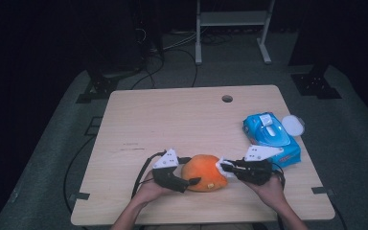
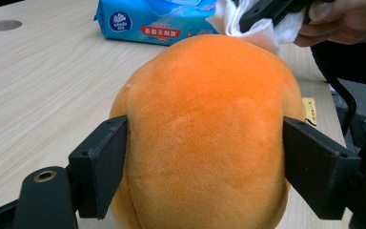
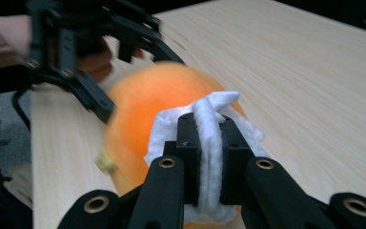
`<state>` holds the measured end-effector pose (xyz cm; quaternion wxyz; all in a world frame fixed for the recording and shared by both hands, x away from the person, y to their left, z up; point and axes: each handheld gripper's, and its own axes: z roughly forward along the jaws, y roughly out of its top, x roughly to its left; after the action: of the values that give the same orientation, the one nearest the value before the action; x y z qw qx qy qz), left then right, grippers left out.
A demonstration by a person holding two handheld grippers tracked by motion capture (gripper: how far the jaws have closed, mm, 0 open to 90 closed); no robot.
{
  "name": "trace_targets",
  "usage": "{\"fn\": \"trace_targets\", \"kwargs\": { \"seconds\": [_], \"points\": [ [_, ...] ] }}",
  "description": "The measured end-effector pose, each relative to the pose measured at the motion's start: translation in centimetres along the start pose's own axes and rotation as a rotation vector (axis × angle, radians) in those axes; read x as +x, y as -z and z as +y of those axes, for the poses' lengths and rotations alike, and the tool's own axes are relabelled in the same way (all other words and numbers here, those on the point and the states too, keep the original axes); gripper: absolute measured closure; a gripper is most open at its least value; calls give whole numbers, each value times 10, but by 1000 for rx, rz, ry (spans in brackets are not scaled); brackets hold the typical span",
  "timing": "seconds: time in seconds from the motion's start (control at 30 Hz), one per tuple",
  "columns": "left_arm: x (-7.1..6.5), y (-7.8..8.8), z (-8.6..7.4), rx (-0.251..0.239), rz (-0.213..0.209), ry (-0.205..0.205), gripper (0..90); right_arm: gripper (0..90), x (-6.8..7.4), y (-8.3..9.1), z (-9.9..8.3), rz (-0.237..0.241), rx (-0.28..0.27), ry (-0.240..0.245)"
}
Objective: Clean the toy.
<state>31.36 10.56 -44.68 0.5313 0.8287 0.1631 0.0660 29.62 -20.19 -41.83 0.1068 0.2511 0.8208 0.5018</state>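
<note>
A: Left gripper [image 2: 205, 157] has its jaws about half spread, clamped on both sides of the orange plush [image 2: 205, 129], near the table's [image 1: 172, 115] front edge.

B: Right gripper [image 3: 208, 138] is clenched tight on a white wipe [image 3: 209, 124], touching the plush's far end. Plush lies lengthwise between the grippers.

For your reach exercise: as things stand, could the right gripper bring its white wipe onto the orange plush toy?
Probably yes. The right gripper, its jaws shut on the white wipe, is already beside the orange plush toy, and nothing lies between them.
</note>
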Motion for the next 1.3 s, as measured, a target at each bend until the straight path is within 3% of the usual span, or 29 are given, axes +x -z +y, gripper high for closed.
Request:
{"fn": "trace_targets", "kwargs": {
  "seconds": [0.13,0.17,0.2,0.27,0.33,0.4,0.43,0.5,0.6,0.63,0.67,0.77,0.83,0.87,0.9,1.0,1.03,1.07,1.1,1.13,1.17,1.2,1.23,1.3],
  "points": [
    [0,-2,1,-4,4,-5,206,812,3,1,1,8,-10,-2],
    [0,-3,1,-5,5,-6,206,812,5,0,3,19,-17,3],
    [-1,-3,1,-5,9,-16,206,812,13,-5,9,63,-40,12],
    [-2,-3,1,-1,11,-19,206,812,16,-7,12,65,-39,29],
    [-2,-2,0,5,12,-23,211,812,17,-9,12,61,-28,44],
    [-2,-2,-1,5,14,-22,216,811,15,-7,11,59,-25,31],
    [-2,-1,-1,7,13,-23,218,811,10,-4,6,26,-3,27],
    [-3,-2,-1,5,11,-24,218,811,6,0,1,6,12,14],
    [-5,-4,2,14,11,-40,205,811,5,0,1,4,7,2],
    [-5,-4,2,14,11,-40,202,811,6,0,3,4,4,6],
    [-7,-4,2,22,10,-67,199,810,8,-2,6,5,-1,16],
    [-7,-3,3,32,3,-71,178,811,8,-5,8,12,3,25],
    [-3,-1,6,33,-12,-22,93,811,6,-4,6,23,4,16],
    [-3,-1,6,33,-12,-22,68,811,6,-4,6,23,4,16],
    [1,-3,6,48,-33,46,56,811,4,-2,4,21,2,5],
    [1,-6,4,60,-30,51,122,811,4,-2,4,25,-4,-5],
    [-2,-6,4,54,-19,26,159,811,6,-3,7,33,-14,-11],
    [-2,-6,4,54,-19,26,216,811,6,-3,7,33,-14,-11],
    [-6,-4,8,37,11,-23,263,811,10,-5,12,53,-40,-8],
    [-6,-4,8,37,11,-23,301,811,10,-5,12,53,-40,-8],
    [-14,-3,14,0,59,-109,320,811,15,-8,19,69,-65,9],
    [-14,-3,14,0,59,-109,328,811,15,-8,19,69,-65,9],
    [-18,-3,16,-9,106,-168,328,811,16,-8,20,62,-65,20],
    [-20,-4,15,-14,138,-204,330,812,15,-7,21,37,-66,34]
  ]
}}
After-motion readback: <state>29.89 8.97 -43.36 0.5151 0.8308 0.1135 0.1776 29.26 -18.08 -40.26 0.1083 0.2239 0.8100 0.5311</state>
